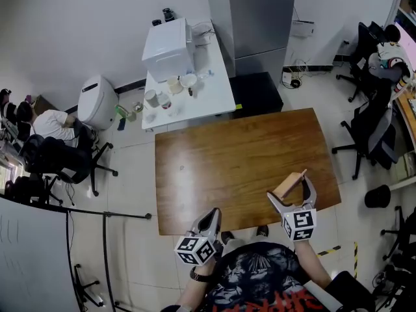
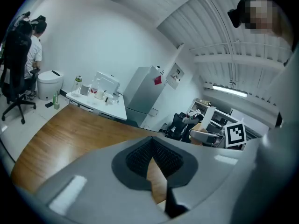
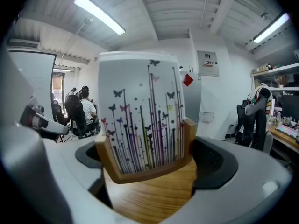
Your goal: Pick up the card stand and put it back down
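Note:
The card stand (image 1: pixel 289 184) is a wooden holder with a white card printed with butterflies and coloured stems (image 3: pixel 145 125). It stands near the front right corner of the brown table (image 1: pixel 227 161). My right gripper (image 1: pixel 290 190) has its jaws spread wide, one on each side of the stand, and both pads touch the wooden sides (image 3: pixel 147 164). Whether the stand is off the table I cannot tell. My left gripper (image 1: pixel 211 214) hovers at the table's front edge, shut and empty, its pads meeting in a narrow V (image 2: pixel 152 160).
Behind the brown table is a white side table (image 1: pixel 195 96) with a white box and cups. A grey fridge (image 1: pixel 260 18) stands at the back. Office chairs (image 1: pixel 370 135) are on the right. A seated person (image 1: pixel 55 125) and a whiteboard (image 1: pixel 32 259) are on the left.

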